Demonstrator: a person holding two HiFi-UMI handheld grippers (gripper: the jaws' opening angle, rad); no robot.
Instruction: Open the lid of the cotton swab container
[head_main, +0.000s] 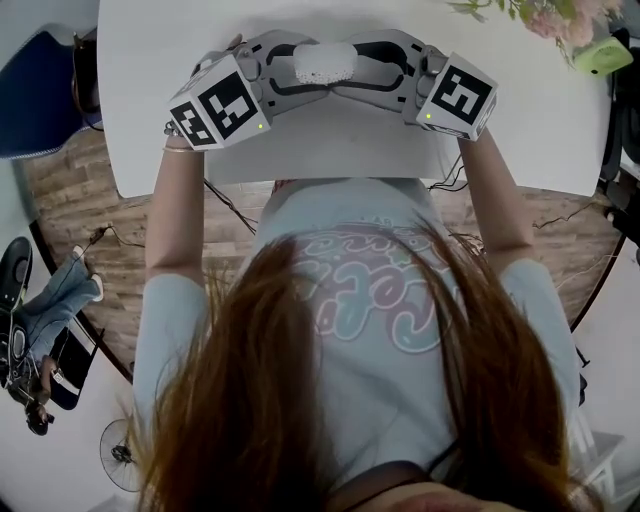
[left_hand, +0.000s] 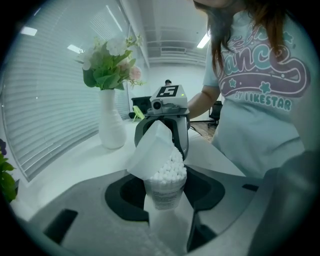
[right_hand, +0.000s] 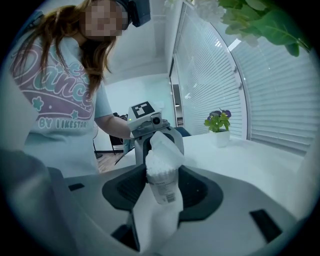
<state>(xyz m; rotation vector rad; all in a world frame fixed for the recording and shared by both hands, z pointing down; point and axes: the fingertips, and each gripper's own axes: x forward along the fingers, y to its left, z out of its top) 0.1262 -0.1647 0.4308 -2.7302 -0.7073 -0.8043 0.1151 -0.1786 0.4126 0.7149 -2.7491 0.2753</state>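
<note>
The cotton swab container (head_main: 324, 62) is a small clear tub packed with white swabs, held just over the white table (head_main: 530, 130). Its white lid (left_hand: 151, 150) stands flipped up at one side, so the swab tips (left_hand: 170, 169) are bare. My left gripper (head_main: 300, 68) and right gripper (head_main: 352, 68) face each other with the tub between both pairs of jaws. In the left gripper view the labelled tub (left_hand: 164, 194) sits upright at my jaw tips. In the right gripper view the tub (right_hand: 161, 182) leans a little, with the lid (right_hand: 167, 146) on its far side.
A white vase of flowers (left_hand: 111, 127) stands on the table beyond the tub. A small potted plant (right_hand: 220, 134) sits at the far end near the blinds. A green object (head_main: 603, 55) lies at the table's far right corner. The person's torso is close to the near table edge.
</note>
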